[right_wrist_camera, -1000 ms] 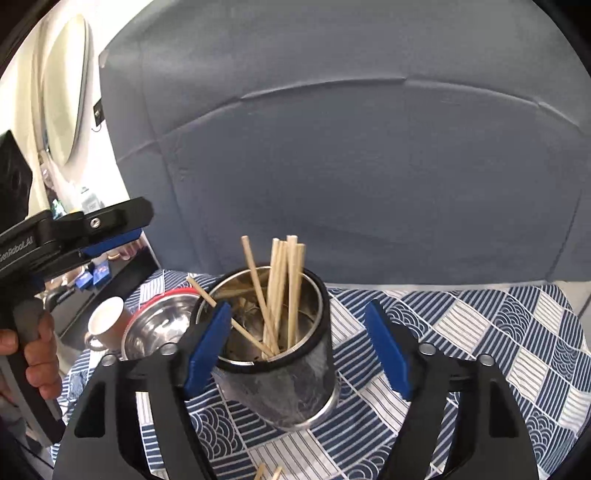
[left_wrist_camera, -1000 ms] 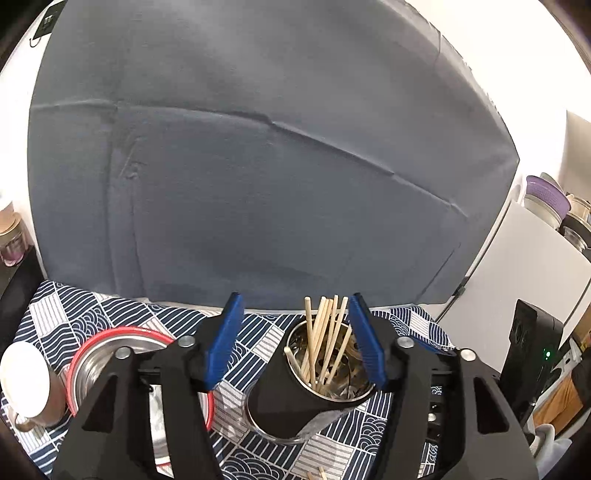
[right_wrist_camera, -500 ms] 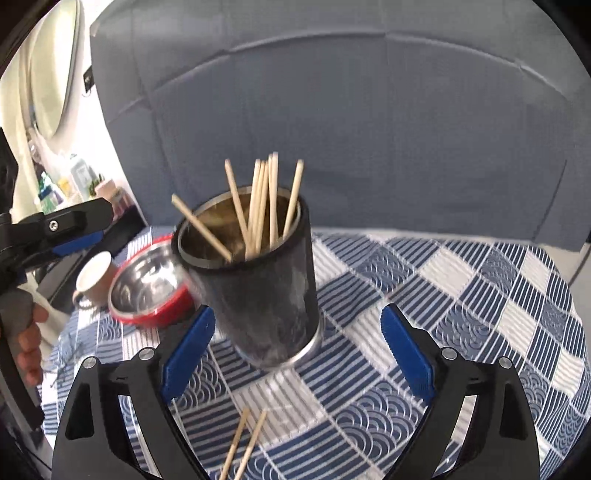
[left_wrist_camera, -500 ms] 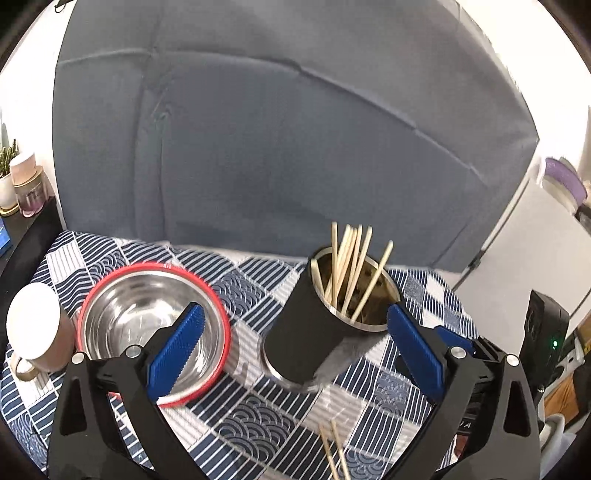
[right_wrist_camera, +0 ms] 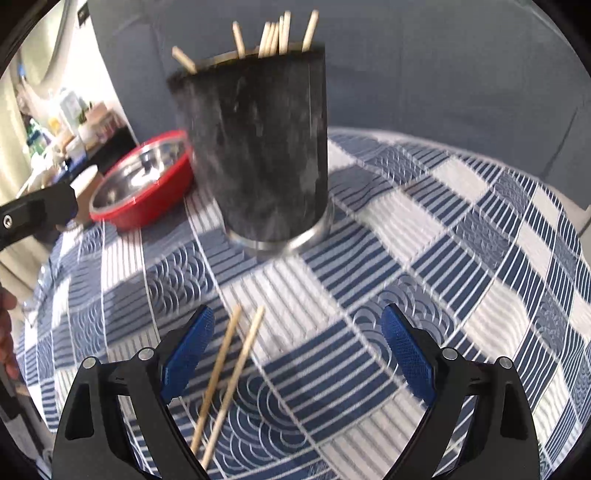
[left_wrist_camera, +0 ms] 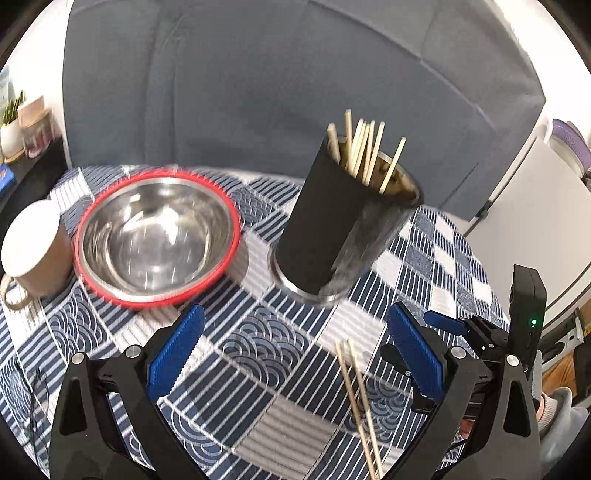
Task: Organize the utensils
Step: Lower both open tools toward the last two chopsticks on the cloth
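A black cup with a steel rim point(left_wrist_camera: 332, 229) point(right_wrist_camera: 258, 147) stands upright on the checked blue cloth, with several wooden chopsticks point(left_wrist_camera: 364, 155) point(right_wrist_camera: 275, 35) sticking out of it. Two loose chopsticks point(left_wrist_camera: 356, 398) point(right_wrist_camera: 227, 380) lie side by side on the cloth in front of the cup. My left gripper point(left_wrist_camera: 295, 350) hangs open above the cloth, the loose pair just inside its right finger. My right gripper point(right_wrist_camera: 299, 347) is open too, with the pair lying near its left finger. Neither gripper holds anything.
A steel bowl with a red rim point(left_wrist_camera: 155, 236) point(right_wrist_camera: 144, 181) sits left of the cup, and a beige mug point(left_wrist_camera: 33, 247) stands beyond it at the cloth's left edge. A grey fabric backdrop point(left_wrist_camera: 277, 92) rises behind the table. A shelf with small pots point(left_wrist_camera: 22, 129) is far left.
Both grippers have sunk and tilted down toward the cloth, and their jaws have spread wider. The cup now sits farther up in both views and the two loose chopsticks have come into sight.
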### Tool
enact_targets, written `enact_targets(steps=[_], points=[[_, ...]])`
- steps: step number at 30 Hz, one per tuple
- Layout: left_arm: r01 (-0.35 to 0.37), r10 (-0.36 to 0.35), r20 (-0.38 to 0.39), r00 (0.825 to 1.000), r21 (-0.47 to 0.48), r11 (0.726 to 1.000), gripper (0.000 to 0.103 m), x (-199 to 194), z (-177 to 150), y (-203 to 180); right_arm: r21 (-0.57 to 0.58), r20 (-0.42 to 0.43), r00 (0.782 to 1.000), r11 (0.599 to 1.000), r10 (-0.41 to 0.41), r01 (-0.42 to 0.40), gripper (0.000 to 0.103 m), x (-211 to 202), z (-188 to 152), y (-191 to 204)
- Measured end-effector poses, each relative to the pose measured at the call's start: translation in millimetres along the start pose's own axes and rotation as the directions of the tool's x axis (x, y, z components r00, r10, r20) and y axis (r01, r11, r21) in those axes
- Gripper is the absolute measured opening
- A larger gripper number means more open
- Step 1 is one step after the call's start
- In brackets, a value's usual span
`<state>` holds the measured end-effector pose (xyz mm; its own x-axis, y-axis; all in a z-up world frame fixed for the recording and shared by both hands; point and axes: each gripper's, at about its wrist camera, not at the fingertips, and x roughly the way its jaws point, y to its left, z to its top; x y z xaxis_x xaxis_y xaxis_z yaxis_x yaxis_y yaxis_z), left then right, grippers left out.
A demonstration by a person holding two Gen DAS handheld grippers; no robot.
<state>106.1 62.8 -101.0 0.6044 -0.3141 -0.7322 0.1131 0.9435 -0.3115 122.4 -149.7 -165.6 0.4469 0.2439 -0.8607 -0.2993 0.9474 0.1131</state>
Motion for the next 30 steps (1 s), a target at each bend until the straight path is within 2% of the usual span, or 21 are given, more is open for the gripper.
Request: enact_targets(steps=[7,13,17,20,24,28,30], points=[[-0.011,0.01,-0.078,0.997,-0.014,1.0,0.097,14,-20,4,0.002,-0.069,0.998,1.0,-0.011,0.011,0.087,15,-24,3],[-0.014,0.011,-0.169,0.986,-0.017,1.0,0.097,33,-32,0,-0.033,-0.12,0.991,0.998,-0.055,0.052,0.087,25,-39,11],[-0.011,0.008,-0.215,0.976,-0.013,1.0,0.097,46,-39,-5,-0.006,-0.119,0.991,0.999,-0.054,0.053,0.088,24,-44,10],[-0.003,0.002,-0.246,0.969,-0.005,1.0,0.097,56,-44,-11,-0.039,-0.129,0.989,0.997,-0.078,0.074,0.088,24,-46,13],[0.006,-0.004,-0.277,0.961,0.006,1.0,0.097,69,-48,-21,-0.042,-0.145,0.987,0.997,-0.072,0.067,0.088,21,-50,11],[0.01,-0.002,-0.307,0.952,0.026,1.0,0.097,82,-51,-31,-0.035,-0.155,0.985,0.997,-0.079,0.075,0.086,15,-56,3],[0.008,0.004,-0.32,0.947,0.036,0.999,0.097,87,-52,-35,-0.031,-0.153,0.985,0.997,-0.078,0.074,0.081,11,-59,0]])
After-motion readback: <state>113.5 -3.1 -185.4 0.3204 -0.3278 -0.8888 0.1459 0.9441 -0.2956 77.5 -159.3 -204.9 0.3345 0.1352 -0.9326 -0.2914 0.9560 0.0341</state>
